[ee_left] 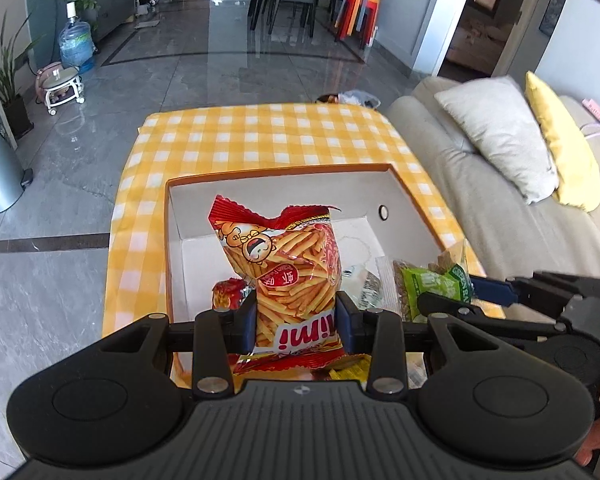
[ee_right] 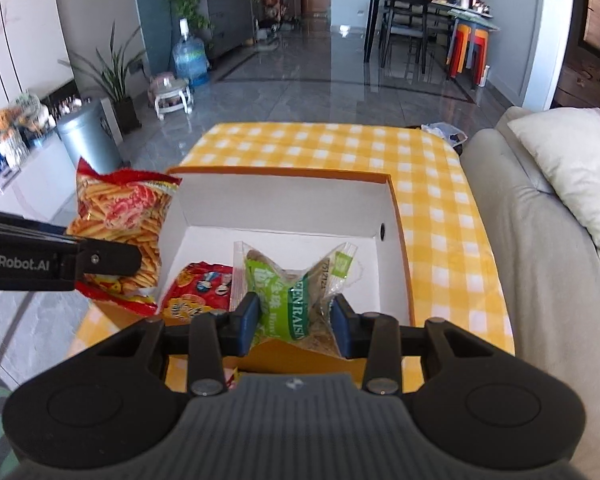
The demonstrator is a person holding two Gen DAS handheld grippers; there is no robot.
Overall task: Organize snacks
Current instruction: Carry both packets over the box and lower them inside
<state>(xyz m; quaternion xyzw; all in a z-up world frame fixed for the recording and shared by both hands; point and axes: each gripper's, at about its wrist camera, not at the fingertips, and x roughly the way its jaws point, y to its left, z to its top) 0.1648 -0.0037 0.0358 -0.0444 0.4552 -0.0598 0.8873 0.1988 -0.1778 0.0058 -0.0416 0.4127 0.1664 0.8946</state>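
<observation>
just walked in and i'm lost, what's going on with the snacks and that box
A person holds a gripper in each hand over an open box on a yellow checked table. The left gripper is shut on a red bag of fries-like sticks. The right gripper is shut on a green raisin packet. Both hang above the box. A small red packet already lies inside.
</observation>
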